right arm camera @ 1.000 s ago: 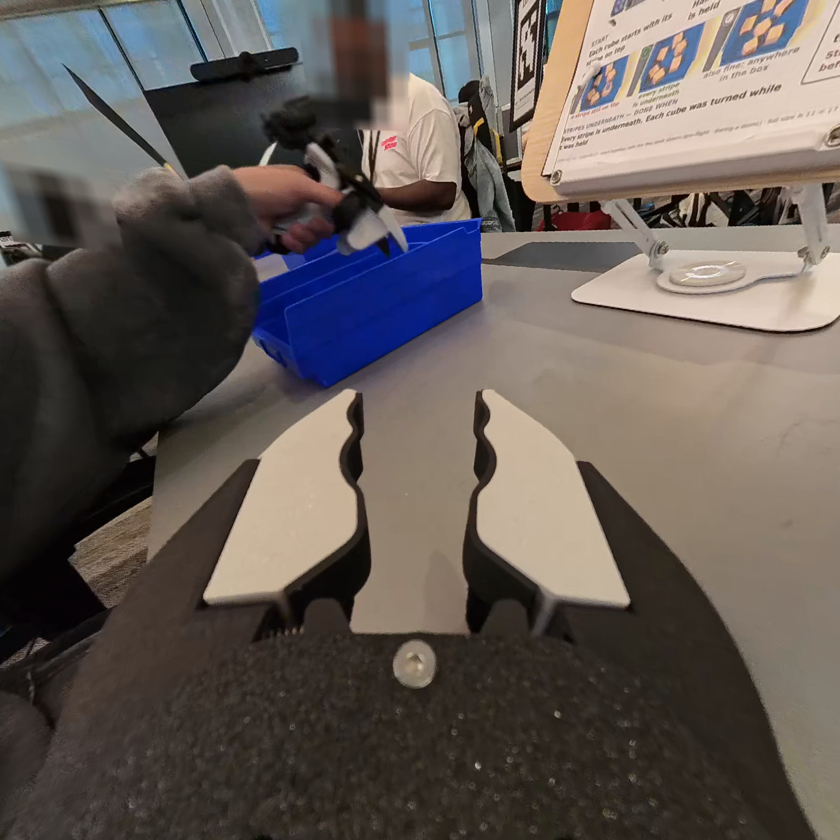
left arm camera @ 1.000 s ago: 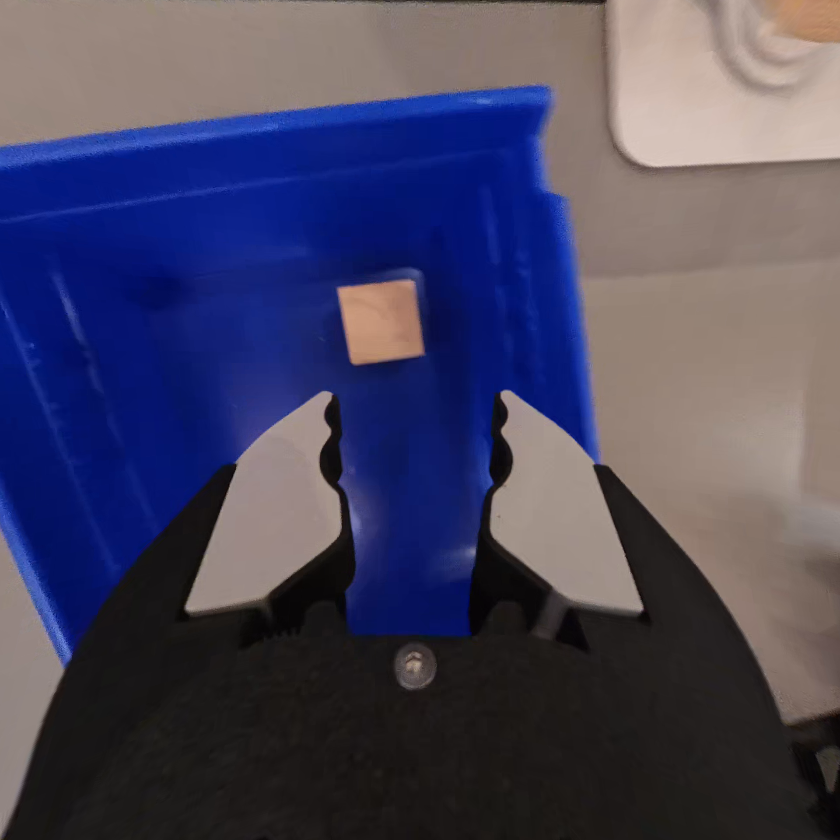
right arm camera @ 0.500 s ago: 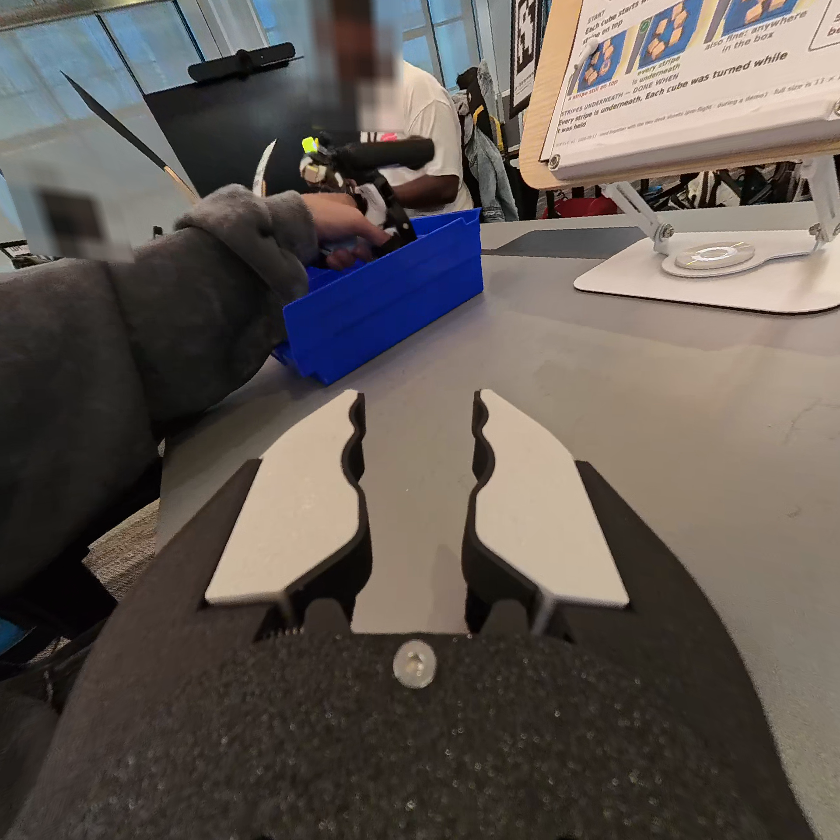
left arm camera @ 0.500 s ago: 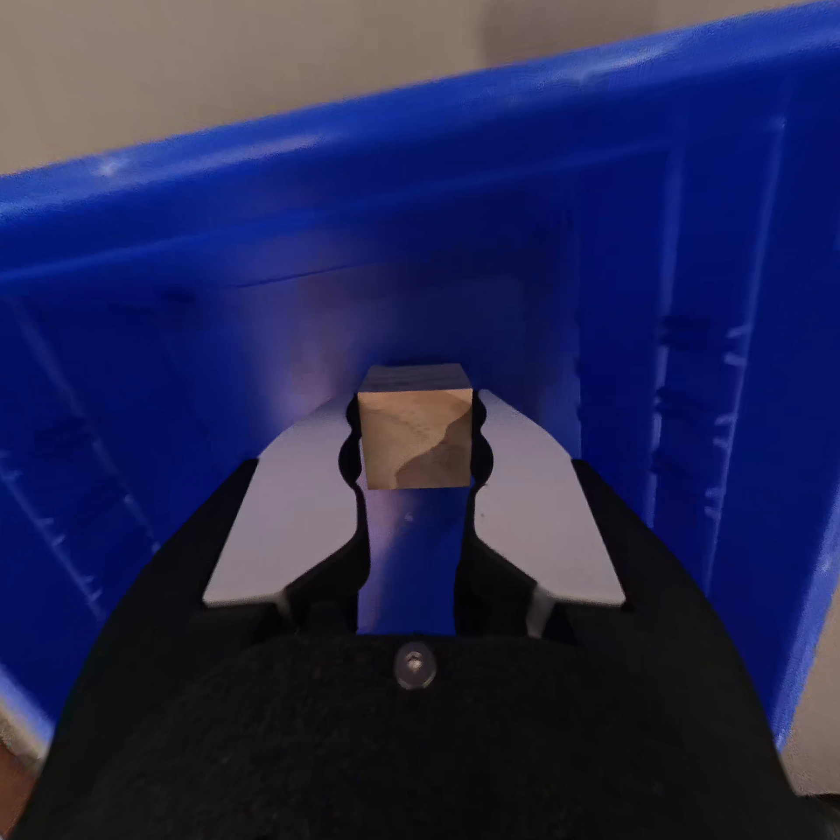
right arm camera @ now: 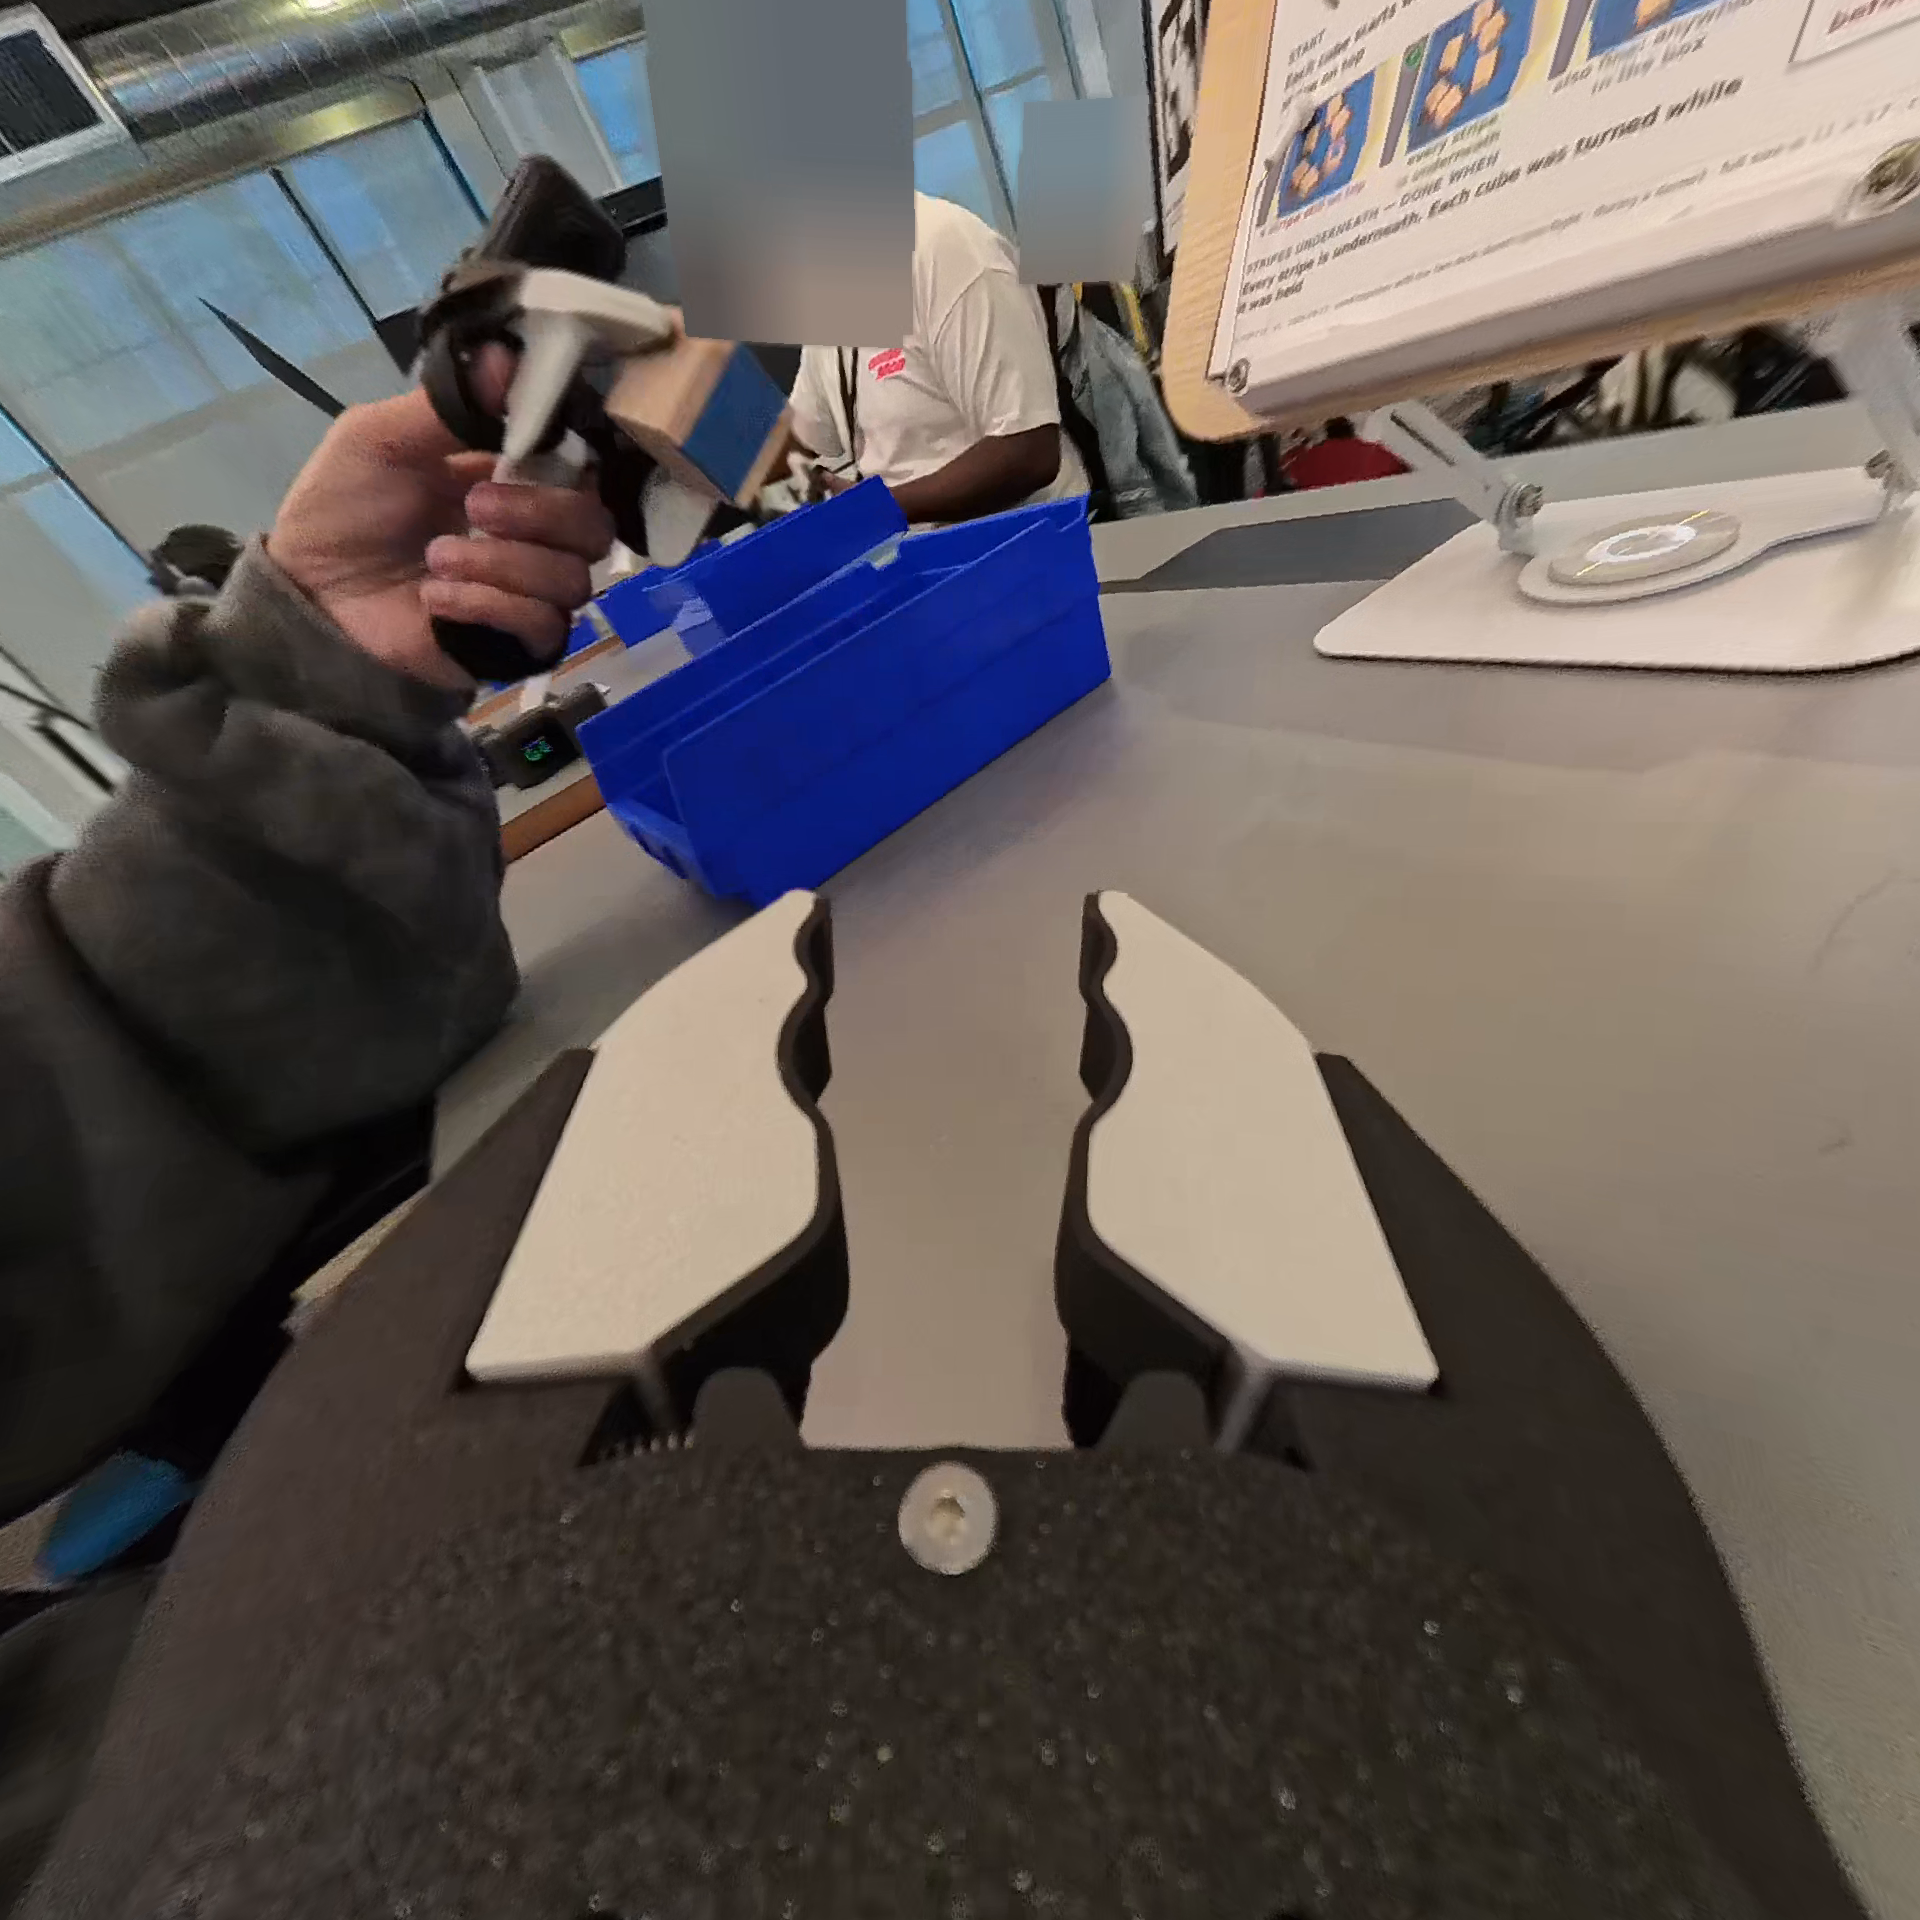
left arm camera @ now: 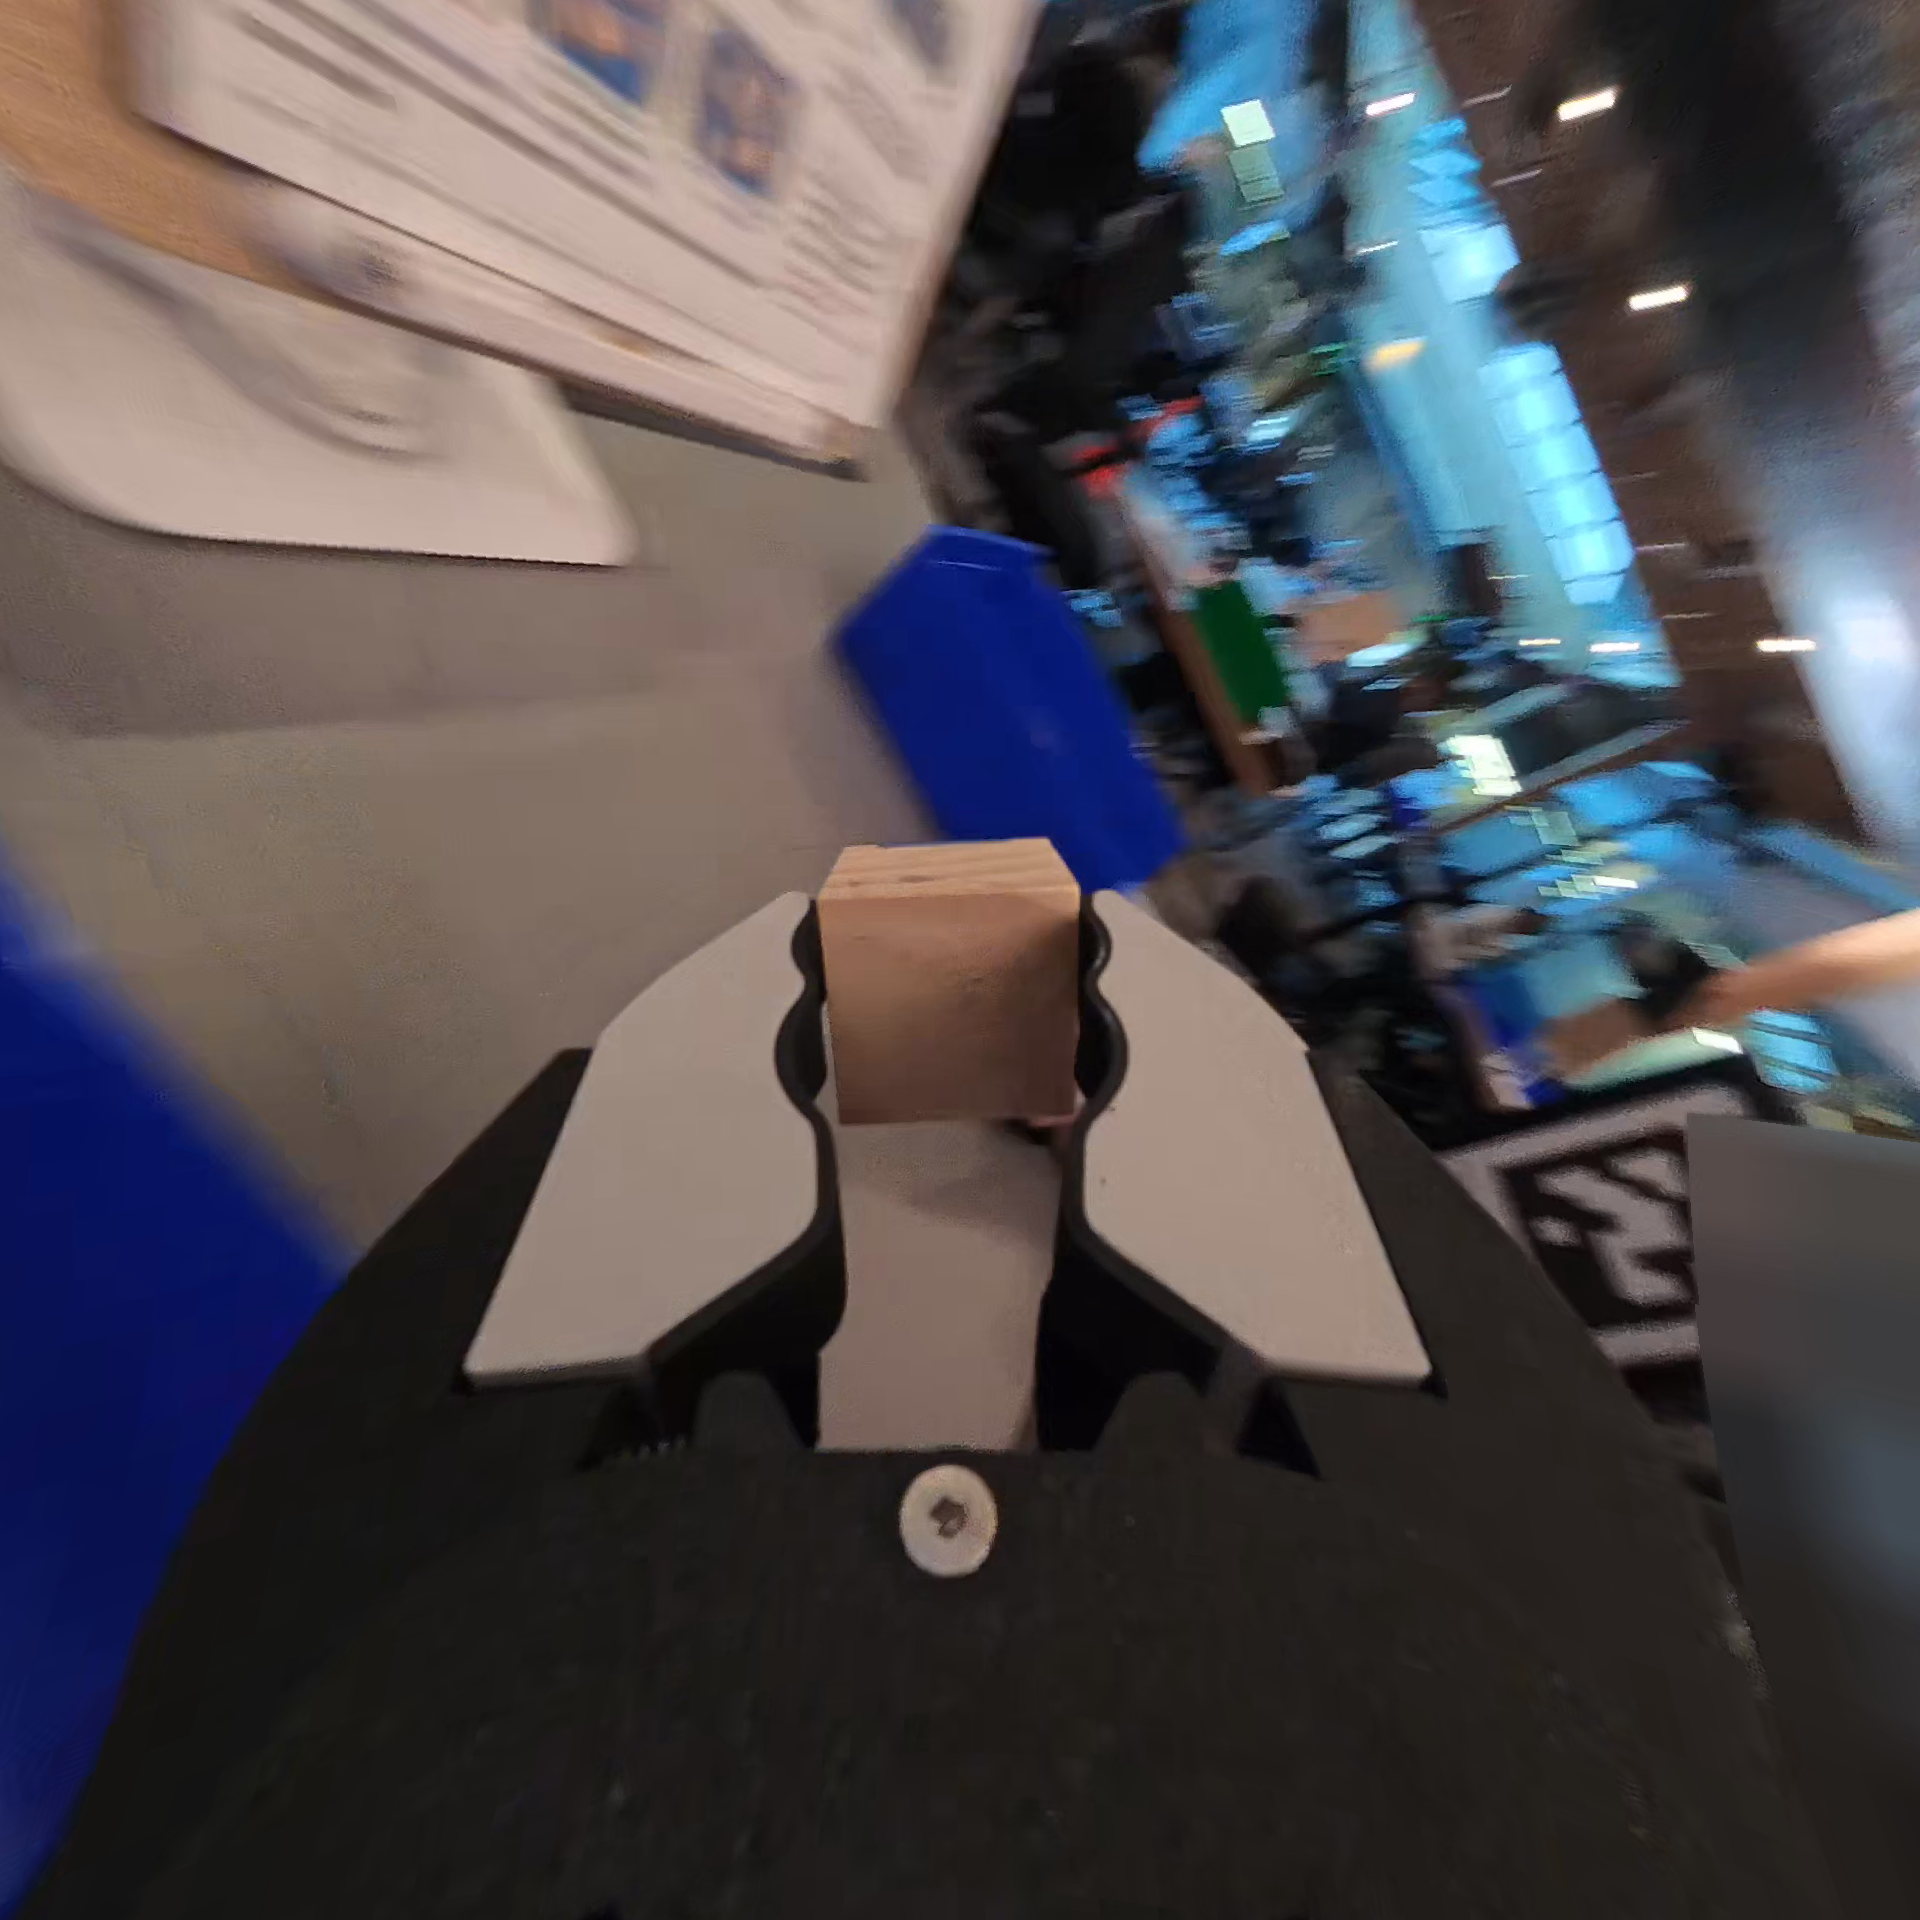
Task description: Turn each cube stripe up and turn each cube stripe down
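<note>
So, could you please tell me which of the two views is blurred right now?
Left wrist view: the bin and background smear with motion, though the cube in the left gripper stays fairly sharp. Right wrist view: mostly crisp, table included.

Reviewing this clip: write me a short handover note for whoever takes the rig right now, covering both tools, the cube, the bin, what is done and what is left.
Left tool: shut on the wooden cube, raised in the air above the blue bin.
Right tool: open, holding nothing, low over the grey table.
Cube: clear of the bin; the right wrist view shows a blue stripe face pointing sideways toward the right tool.
Done: cube picked up.
Left: finish the turn and set the cube back in the bin. Whether other cubes lie in the bin cannot be seen from here.
</note>
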A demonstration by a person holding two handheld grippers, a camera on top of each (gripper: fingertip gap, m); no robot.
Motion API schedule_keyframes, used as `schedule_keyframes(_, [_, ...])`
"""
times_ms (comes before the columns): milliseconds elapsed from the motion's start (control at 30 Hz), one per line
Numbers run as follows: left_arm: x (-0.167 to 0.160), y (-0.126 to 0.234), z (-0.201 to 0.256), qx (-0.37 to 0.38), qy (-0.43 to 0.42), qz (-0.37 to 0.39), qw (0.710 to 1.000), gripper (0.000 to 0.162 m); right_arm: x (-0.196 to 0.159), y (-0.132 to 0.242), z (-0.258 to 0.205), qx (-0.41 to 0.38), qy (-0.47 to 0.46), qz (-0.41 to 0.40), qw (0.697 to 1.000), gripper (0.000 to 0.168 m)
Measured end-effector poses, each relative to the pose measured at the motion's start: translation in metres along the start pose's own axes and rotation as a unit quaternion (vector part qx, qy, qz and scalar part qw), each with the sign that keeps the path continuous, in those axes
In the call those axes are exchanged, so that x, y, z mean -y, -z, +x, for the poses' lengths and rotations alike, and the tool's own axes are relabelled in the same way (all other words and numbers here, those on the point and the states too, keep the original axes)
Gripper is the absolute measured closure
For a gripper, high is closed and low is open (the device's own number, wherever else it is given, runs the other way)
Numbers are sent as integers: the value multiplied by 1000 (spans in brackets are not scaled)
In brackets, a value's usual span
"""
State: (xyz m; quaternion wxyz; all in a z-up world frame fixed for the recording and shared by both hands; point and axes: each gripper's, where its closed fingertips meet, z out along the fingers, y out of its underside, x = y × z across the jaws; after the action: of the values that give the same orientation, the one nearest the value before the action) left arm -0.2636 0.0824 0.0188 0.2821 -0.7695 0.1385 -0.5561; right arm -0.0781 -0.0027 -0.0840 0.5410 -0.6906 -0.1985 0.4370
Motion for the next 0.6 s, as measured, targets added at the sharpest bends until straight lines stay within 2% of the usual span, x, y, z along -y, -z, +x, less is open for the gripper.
schedule_keyframes(167, [-47, -67, 66, -199, 78, 5, 977, 118, 16, 6, -15, 57, -113, -23, 992, 121])
schedule_keyframes(267, [-55, -93, 75, -254, 120, 21, 960, 118, 30, 10, -26, 92, -177, -14, 980, 117])
schedule_keyframes(333, [-58, -105, 72, -261, 125, 35, 956, 118, 33, 10, -33, 117, -228, -18, 966, 112])
schedule_keyframes(467, [-75, -126, 60, -223, 126, 23, 966, 118, 34, 2, -36, 144, -325, -19, 935, 93])
schedule_keyframes(600, [-99, -138, 61, -198, 99, -9, 975, 118, 33, -10, -37, 159, -357, -18, 920, 89])
